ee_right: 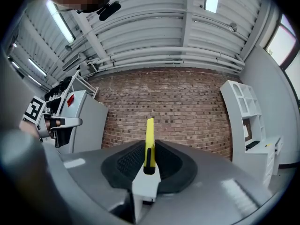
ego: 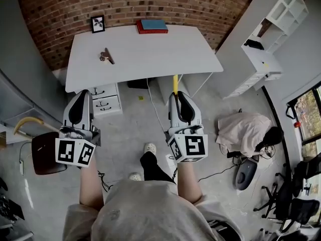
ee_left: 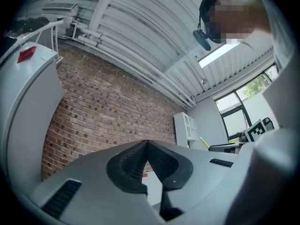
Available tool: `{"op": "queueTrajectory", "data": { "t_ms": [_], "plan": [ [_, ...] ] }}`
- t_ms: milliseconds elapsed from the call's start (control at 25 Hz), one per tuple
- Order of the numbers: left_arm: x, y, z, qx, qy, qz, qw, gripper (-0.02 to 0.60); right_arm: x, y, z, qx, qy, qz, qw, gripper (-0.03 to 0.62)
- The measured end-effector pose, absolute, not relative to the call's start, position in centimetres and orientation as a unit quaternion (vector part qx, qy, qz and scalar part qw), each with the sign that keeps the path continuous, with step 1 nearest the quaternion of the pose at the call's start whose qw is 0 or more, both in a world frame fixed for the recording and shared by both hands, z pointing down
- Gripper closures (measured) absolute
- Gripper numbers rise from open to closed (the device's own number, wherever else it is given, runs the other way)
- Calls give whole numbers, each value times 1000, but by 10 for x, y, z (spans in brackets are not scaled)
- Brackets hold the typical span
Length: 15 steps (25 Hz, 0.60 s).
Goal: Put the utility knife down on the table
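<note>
Utility knife (ee_right: 149, 142), yellow with a black slider, is clamped between the pads of the right hand-held gripper (ego: 175, 95). It sticks straight out past the jaw tips, thin edge toward the camera in the right gripper view. It is not on the bench (ego: 150, 51). In the head view the yellow end shows just short of the bench's front edge, in the air over the floor. The left hand-held gripper (ee_left: 147, 145) has its jaws pressed together with nothing between them, and it is held level beside the right one, well apart. Both are out in front of the person, marker cubes toward the body. On the white bench a red book (ego: 152, 29) with a blue one stacked on it lies at the back edge. A small framed picture (ego: 98, 23) stands at the back left. A small brownish object (ego: 106, 56) lies left of centre, possibly a tool, too small to tell. A white drawer unit (ego: 104, 99) sits under the bench's left side. A brick wall (ego: 125, 4) is behind the bench, and a white shelf unit (ego: 268, 44) stands at right. The person's two light shoes (ego: 149, 148) are on the grey floor between the grippers.
</note>
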<state>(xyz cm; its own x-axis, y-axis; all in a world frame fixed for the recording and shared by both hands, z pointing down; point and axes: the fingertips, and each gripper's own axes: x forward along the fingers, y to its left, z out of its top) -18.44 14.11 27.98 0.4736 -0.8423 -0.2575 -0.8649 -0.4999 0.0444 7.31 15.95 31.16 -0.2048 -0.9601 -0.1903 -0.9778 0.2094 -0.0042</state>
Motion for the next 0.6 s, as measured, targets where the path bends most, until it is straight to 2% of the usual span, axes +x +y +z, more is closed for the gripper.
{"op": "queueTrajectory", "data": {
  "t_ms": [600],
  "plan": [
    [-126,19,256,-833,533,134,68,577,129,11,284,-586,802,76,87,519]
  ]
}}
